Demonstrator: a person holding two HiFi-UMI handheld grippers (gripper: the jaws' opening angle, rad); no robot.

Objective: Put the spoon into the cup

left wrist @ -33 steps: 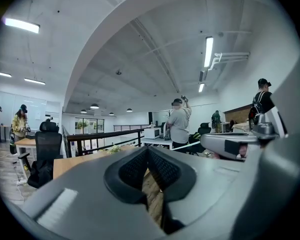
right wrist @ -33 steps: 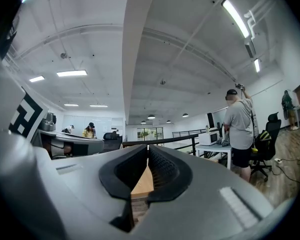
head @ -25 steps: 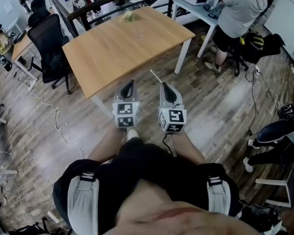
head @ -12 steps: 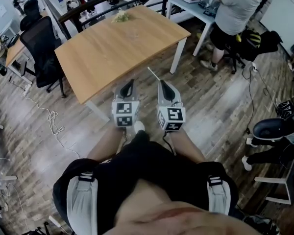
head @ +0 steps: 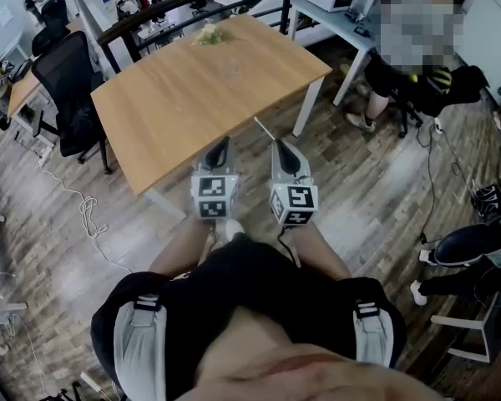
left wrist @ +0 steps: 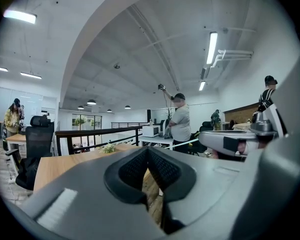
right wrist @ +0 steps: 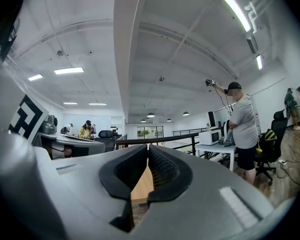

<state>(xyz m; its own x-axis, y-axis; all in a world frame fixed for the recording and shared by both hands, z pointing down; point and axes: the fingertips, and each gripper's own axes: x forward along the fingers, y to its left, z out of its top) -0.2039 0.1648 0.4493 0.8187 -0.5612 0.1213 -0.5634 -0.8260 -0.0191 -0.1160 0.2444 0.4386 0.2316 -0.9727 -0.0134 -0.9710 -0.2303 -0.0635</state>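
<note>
Wood-plank floor, tan table (head: 192, 90) across upper centre of head view. Left gripper (head: 223, 142) at centre frame, jaws together, nothing between. Right gripper (head: 280, 145) just beside it, clamped on thin pale spoon (head: 264, 128) jutting up-left, tip beside table's near edge.

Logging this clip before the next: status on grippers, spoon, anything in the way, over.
Left gripper jaws shut, empty. Right gripper jaws shut on spoon, thin white handle forward. Wooden table ahead; cup not made out.
</note>
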